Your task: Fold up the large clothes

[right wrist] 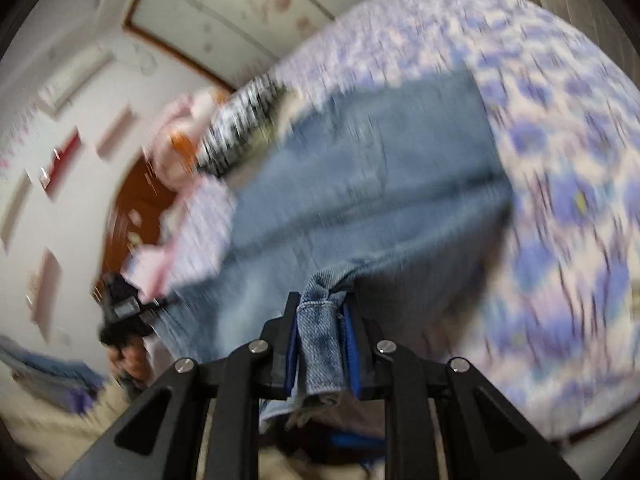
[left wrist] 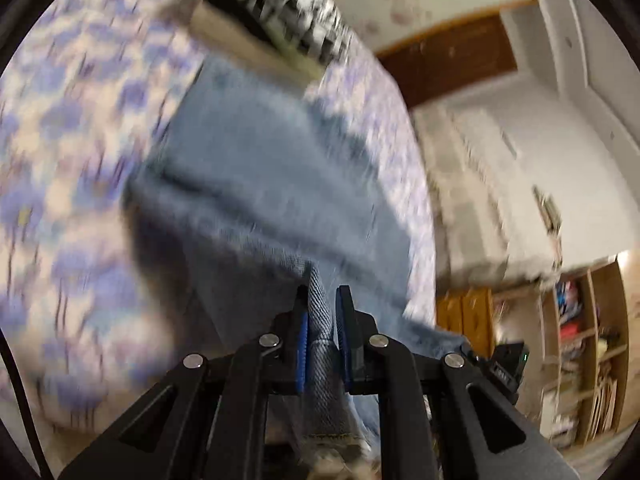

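Note:
A pair of light blue jeans lies stretched over a bed with a purple flowered sheet. My left gripper is shut on a bunched edge of the denim, which passes between its blue pads. My right gripper is shut on another hemmed edge of the same jeans. Both hold the near end lifted off the sheet. The other gripper shows at the right edge of the left wrist view and at the left of the right wrist view. Both views are blurred by motion.
A black-and-white patterned cloth lies at the far end of the bed, with a pink item beside it. A wooden shelf unit and white wall stand right of the bed. A brown door is to the left.

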